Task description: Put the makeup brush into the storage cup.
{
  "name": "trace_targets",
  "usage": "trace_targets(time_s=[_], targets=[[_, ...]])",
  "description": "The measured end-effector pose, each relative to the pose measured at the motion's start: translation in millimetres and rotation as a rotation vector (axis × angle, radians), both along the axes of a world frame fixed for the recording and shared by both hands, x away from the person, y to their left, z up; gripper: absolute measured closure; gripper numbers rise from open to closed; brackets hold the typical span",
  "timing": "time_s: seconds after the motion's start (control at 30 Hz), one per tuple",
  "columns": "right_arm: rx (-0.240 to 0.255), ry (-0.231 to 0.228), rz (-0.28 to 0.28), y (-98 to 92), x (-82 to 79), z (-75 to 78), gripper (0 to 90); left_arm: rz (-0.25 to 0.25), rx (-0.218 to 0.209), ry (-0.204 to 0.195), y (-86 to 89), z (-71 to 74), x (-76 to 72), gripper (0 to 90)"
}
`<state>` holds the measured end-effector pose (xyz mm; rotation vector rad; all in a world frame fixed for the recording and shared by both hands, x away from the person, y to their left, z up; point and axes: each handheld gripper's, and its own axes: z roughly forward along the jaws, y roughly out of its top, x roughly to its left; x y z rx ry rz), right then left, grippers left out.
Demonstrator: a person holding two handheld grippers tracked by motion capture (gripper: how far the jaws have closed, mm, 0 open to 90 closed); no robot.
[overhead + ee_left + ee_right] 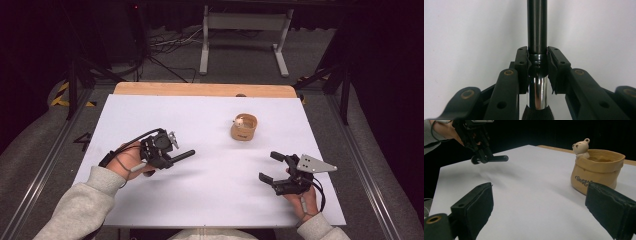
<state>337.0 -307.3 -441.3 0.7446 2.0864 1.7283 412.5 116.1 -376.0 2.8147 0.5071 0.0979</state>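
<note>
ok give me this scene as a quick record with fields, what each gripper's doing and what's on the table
left gripper: shut on the brush, clamped at its chrome ferrule, black handle pointing away from the jaws, bristles toward the gripper body
brush position: held above the white sheet, apart from it
right gripper: open, holding nothing, jaws wide, low over the sheet
pot: tan sack-shaped pot with a small bear figure on its rim, standing upright on the sheet, untouched
pot relative to grippers: beyond the right gripper, apart from both

Black-handled brush (537,27) with chrome ferrule, dark bristles, held level above white worktop (210,130), clamped at ferrule
</note>
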Motion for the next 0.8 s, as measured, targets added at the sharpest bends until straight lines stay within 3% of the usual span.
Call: trace_targets(time_s=[0.2, 0.8], targets=[[-0.005, -0.004, 0.006, 1.2, -0.7, 0.7, 8.3, -0.037, -0.046, -0.013, -4.3, 11.5, -5.0, 72.1], [-0.042, -0.044, 0.060, 12.6, -2.5, 6.7, 9.5, -0.155, -0.091, -0.038, -34.7, 33.3, -13.7, 72.2]])
